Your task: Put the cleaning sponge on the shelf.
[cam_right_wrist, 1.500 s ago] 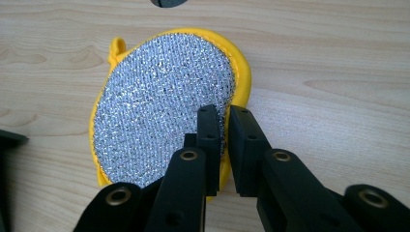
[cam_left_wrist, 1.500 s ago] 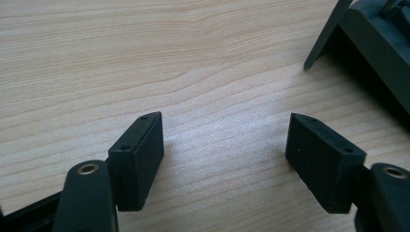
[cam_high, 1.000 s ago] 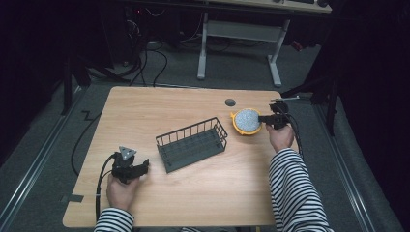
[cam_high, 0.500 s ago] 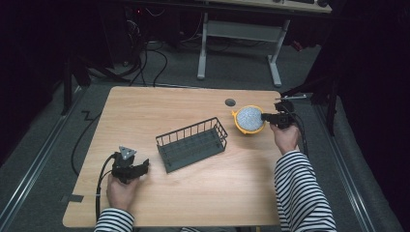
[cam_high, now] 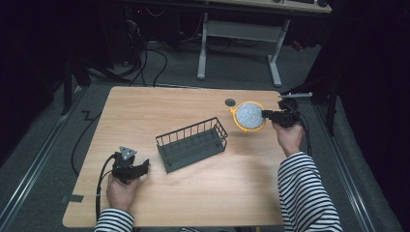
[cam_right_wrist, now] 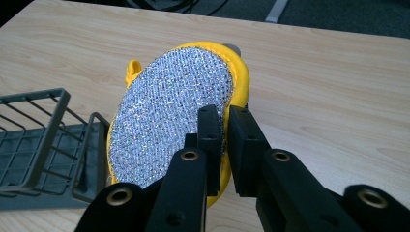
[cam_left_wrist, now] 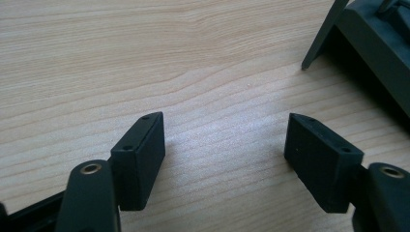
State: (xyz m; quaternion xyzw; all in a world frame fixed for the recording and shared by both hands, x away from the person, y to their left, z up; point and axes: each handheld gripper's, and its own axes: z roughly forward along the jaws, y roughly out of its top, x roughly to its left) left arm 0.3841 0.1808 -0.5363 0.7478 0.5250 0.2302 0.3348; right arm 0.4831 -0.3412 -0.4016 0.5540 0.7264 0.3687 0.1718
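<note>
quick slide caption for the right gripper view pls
Right hand-held gripper clamps the edge of a yellow scouring pad above the wooden table, beside a wire basket.

The right tongs (cam_high: pixel 265 115) have lifted the scouring pad (cam_high: pixel 249 116) off the table (cam_high: pixel 193 198).

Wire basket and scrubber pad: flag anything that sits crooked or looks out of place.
The wire basket sits askew, skewed to the table's edges, but upright and undamaged. The round yellow-rimmed scrubber pad is held by its edge in the right gripper, jaws pinched shut. Nothing looks spilled or broken.
</note>
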